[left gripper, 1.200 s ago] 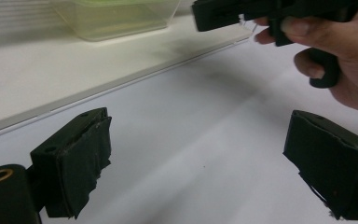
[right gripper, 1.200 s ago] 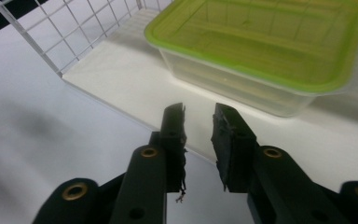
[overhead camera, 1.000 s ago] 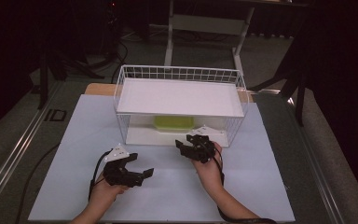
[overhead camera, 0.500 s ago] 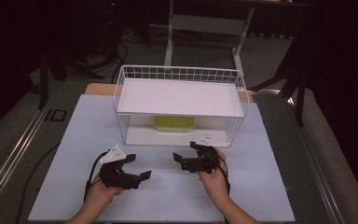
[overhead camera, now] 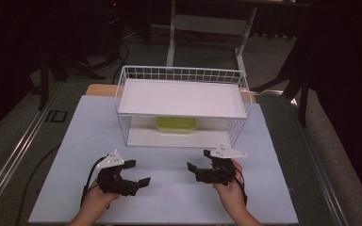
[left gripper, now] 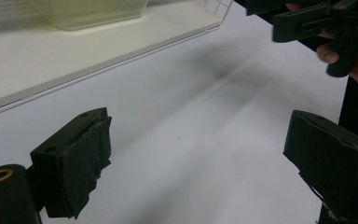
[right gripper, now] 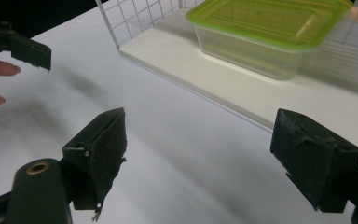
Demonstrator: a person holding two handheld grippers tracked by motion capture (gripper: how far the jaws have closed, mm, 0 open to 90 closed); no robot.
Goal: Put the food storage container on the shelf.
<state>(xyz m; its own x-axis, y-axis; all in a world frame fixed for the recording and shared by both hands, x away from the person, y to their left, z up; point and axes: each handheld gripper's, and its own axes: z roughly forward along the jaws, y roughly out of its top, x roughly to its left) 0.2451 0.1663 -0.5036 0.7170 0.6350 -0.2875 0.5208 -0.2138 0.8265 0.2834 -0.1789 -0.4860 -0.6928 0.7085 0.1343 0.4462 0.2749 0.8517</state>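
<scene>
Black jaws of the left gripper (overhead camera: 135, 172) and right gripper (overhead camera: 198, 160) are wide apart, both empty, near the green-lidded container (overhead camera: 176, 125).

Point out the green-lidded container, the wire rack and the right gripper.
green-lidded container (right gripper: 265, 18), right gripper view, on its green lid.
wire rack (overhead camera: 181, 74), high view, on its back top rim.
right gripper (overhead camera: 199, 167), high view, between its fingers.

no text, label or number can be read anywhere — not on any surface in view.
</scene>
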